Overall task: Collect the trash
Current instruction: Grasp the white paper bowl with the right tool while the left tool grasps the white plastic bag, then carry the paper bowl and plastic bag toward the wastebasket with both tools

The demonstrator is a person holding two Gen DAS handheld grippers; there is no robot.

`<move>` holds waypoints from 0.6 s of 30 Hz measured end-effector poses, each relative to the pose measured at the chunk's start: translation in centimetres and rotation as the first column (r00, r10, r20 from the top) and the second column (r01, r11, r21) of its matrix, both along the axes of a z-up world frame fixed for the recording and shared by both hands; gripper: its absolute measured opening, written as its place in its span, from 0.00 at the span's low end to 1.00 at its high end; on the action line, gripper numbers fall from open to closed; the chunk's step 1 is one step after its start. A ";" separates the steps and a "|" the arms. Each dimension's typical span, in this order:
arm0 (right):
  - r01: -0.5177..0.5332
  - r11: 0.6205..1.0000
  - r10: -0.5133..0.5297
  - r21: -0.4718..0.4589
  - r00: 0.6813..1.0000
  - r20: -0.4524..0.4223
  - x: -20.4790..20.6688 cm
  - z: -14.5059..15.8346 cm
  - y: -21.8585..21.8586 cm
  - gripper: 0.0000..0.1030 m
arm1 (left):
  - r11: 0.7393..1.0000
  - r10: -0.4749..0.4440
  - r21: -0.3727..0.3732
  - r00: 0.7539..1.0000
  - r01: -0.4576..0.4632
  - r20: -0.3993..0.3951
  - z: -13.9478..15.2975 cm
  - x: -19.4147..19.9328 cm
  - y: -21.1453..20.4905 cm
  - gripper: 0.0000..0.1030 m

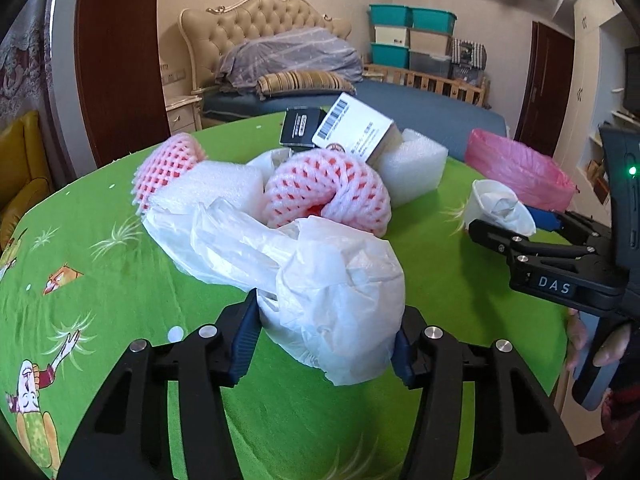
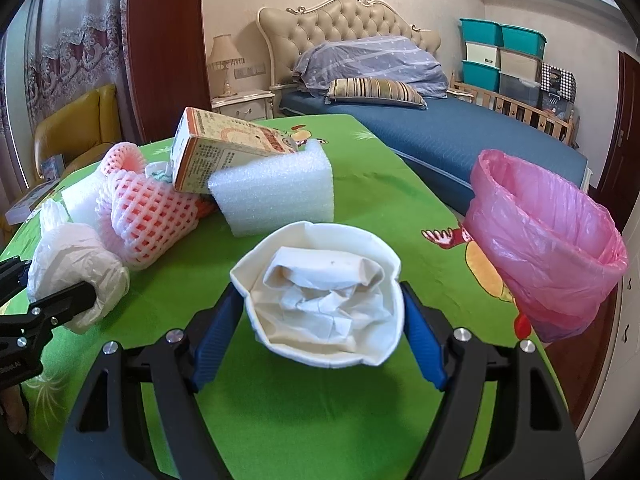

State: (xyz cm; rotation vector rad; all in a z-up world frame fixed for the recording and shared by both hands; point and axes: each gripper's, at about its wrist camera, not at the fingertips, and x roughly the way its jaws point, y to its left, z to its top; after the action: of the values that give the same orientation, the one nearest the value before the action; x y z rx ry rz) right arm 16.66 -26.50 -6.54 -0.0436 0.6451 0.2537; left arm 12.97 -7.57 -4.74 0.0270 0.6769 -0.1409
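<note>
A crumpled white plastic bag point(image 1: 332, 292) lies on the green tablecloth point(image 1: 100, 280), and my left gripper point(image 1: 324, 348) is shut on its near end, both blue pads pressed into it. The right wrist view shows the same bag point(image 2: 76, 264) at the left with a black finger against it. My right gripper point(image 2: 320, 320) is shut on a white paper cup point(image 2: 320, 232) stuffed with tissue; its rim is squashed between the pads. In the left wrist view that cup point(image 1: 496, 204) sits at the right. A bin with a pink liner point(image 2: 548, 248) stands open at the table's right edge.
Behind the bag lie pink foam fruit nets point(image 1: 332, 188), white foam blocks point(image 2: 276, 192), an orange carton point(image 2: 224, 152), a white labelled box point(image 1: 356, 128) and a black box point(image 1: 300, 128). A bed point(image 2: 460, 132) stands beyond the table, a yellow chair point(image 2: 76, 128) to the left.
</note>
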 end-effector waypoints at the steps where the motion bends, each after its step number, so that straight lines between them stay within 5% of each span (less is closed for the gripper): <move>1: -0.001 1.000 0.001 0.002 1.000 0.010 -0.1 0.0 -0.1 0.73 | 1.000 0.003 -0.003 1.000 -0.003 0.007 0.1 -0.1 0.1 0.50; 18: -0.039 0.999 0.039 0.010 0.997 0.060 -3.6 0.2 0.5 0.73 | 1.000 0.011 0.021 0.991 -0.014 0.135 1.2 -2.6 -0.3 0.50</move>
State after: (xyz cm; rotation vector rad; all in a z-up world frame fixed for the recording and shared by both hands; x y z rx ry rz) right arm 13.05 -26.04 -6.31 -0.0533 0.5835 0.2926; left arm 10.39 -7.87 -3.50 0.0533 0.5435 -0.1188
